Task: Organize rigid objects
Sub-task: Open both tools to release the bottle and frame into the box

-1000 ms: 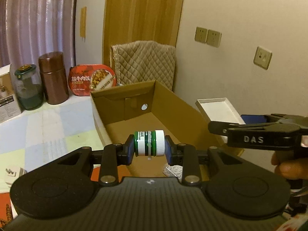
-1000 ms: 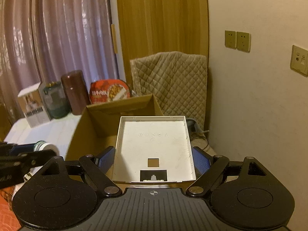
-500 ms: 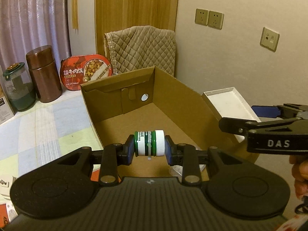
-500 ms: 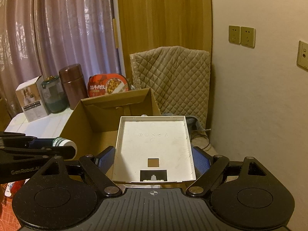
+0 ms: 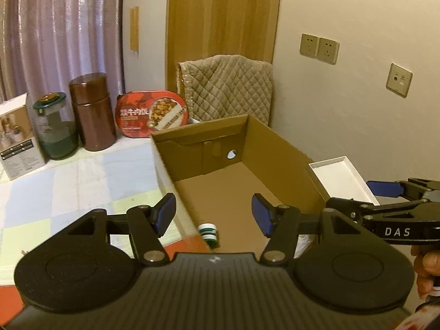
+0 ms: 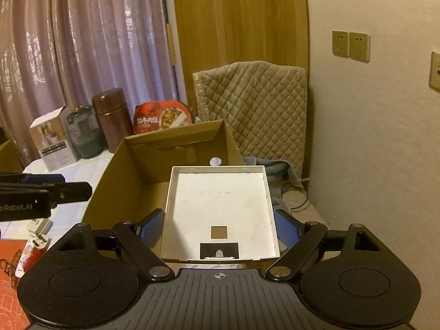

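Left gripper (image 5: 211,216): fingers spread wide, nothing between them. Small green-and-white bottle (image 5: 209,233) lies below the gap, inside the cardboard box (image 5: 280,148) at its near left corner, close to the left wall. Blurred; cannot tell whether it is at rest or on its side.

Right gripper (image 6: 218,227): fingers pinching the white tray (image 6: 220,200) across its near end, one blue pad on each side wall. Tray is held roughly level over the right part of the box, open face up; it has a square hole and a dark cut-out near the held edge.

Handling, judged:
- Tray: thin moulded shell, light, stiff enough to stay flat but likely to flex or slip if squeezed only at the walls. Hold low on the side walls near a corner; keep it level.
- Bottle: small, hard, smooth and round; will roll. Best taken across cap and base, or around the body.

Far left on the counter (image 5: 82,176), not in the box: brown canister (image 5: 92,110), green jar (image 5: 55,126), white carton (image 5: 16,134), red meal tub (image 5: 151,112).

Step in hand, judged: tray goes into the box.
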Demonstrator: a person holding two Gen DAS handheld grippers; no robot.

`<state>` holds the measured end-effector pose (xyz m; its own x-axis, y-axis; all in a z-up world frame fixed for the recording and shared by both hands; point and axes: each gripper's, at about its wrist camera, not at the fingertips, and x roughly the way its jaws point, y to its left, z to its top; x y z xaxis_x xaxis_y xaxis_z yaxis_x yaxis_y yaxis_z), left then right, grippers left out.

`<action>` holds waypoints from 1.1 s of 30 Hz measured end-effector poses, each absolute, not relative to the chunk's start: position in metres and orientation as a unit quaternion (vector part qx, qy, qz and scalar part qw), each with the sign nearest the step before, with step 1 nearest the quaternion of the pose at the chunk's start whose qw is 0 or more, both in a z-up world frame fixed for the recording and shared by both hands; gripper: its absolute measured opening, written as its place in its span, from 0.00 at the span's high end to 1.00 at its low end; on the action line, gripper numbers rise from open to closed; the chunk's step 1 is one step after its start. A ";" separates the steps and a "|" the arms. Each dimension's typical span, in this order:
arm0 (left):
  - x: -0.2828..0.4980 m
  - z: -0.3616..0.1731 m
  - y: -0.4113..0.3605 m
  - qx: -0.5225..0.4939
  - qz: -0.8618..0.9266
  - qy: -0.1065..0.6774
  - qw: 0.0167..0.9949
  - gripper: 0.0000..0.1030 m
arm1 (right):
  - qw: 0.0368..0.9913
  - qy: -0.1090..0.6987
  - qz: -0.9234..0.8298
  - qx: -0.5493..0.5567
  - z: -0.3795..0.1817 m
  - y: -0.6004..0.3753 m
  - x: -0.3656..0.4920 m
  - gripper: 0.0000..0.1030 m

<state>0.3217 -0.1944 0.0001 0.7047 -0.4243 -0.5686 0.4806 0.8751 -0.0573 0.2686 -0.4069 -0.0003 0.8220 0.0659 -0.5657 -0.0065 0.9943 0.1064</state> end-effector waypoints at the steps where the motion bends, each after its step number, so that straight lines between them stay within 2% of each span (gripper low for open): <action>1: 0.321 0.001 -0.192 0.047 -0.242 0.295 0.923 0.46 | 0.953 0.299 0.022 0.050 0.000 -0.405 0.268 0.20; 33: 0.307 -0.008 -0.159 0.026 -0.237 0.310 0.920 0.46 | 0.936 0.349 0.034 0.033 -0.033 -0.382 0.282 0.20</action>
<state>0.3071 -0.1588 -0.0082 0.6958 -0.4193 -0.5831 0.4517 0.8867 -0.0987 0.2824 -0.3820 -0.0326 0.7542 0.0860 -0.6510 -0.0405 0.9956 0.0845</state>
